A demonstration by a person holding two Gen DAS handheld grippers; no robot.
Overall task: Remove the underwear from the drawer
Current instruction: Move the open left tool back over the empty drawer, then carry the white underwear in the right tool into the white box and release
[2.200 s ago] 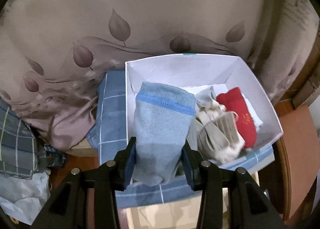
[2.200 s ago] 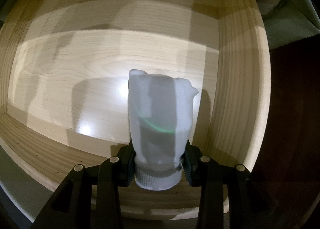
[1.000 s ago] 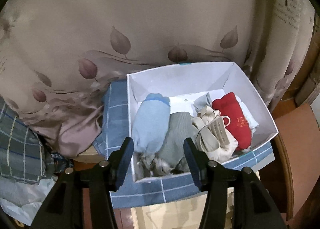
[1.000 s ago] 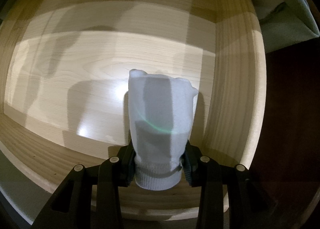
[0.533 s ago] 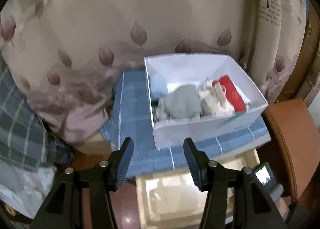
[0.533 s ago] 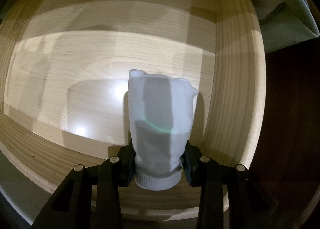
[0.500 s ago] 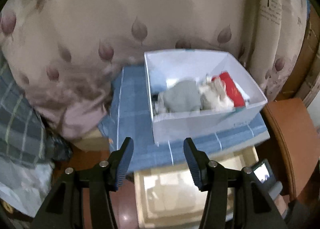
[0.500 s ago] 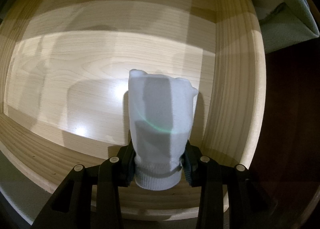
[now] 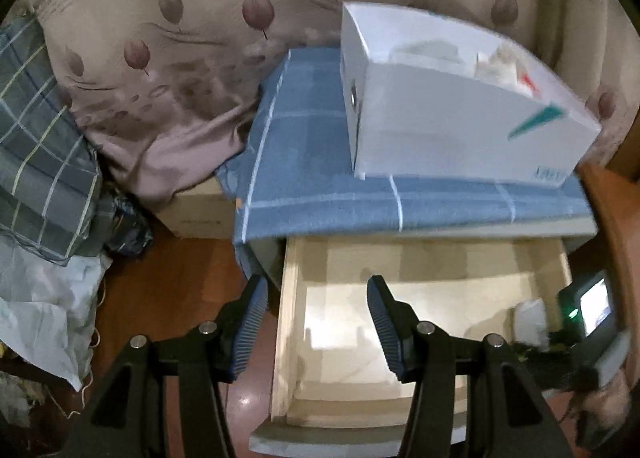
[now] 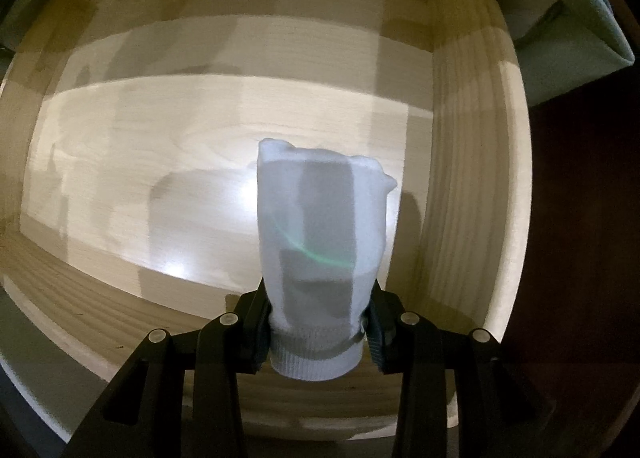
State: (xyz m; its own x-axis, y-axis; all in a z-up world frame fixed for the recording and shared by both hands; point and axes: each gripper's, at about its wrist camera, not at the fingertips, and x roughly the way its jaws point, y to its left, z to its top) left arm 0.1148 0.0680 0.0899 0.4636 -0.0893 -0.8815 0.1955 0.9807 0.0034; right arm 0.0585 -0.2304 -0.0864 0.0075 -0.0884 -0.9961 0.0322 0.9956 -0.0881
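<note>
In the right wrist view my right gripper [image 10: 318, 332] is shut on a rolled white underwear [image 10: 320, 250], held upright over the bare floor of the wooden drawer [image 10: 460, 185], near its right wall. The left wrist view shows my left gripper [image 9: 318, 322] open and empty above the left front part of the same pulled-out drawer [image 9: 286, 322]. At the drawer's right end the white underwear [image 9: 530, 318] shows beside the right gripper's body with its lit screen [image 9: 592, 310].
A white cardboard box [image 9: 460, 133] holding rolled clothes sits on a blue checked cloth [image 9: 312, 169] on top of the cabinet. Leaf-print bedding [image 9: 180, 57] and a plaid pillow [image 9: 36, 145] lie left. Red-brown floor [image 9: 172, 290] lies left of the drawer.
My left gripper has drawn back and sunk from over the white box to above the open drawer, empty. The right gripper has kept still, holding the white underwear.
</note>
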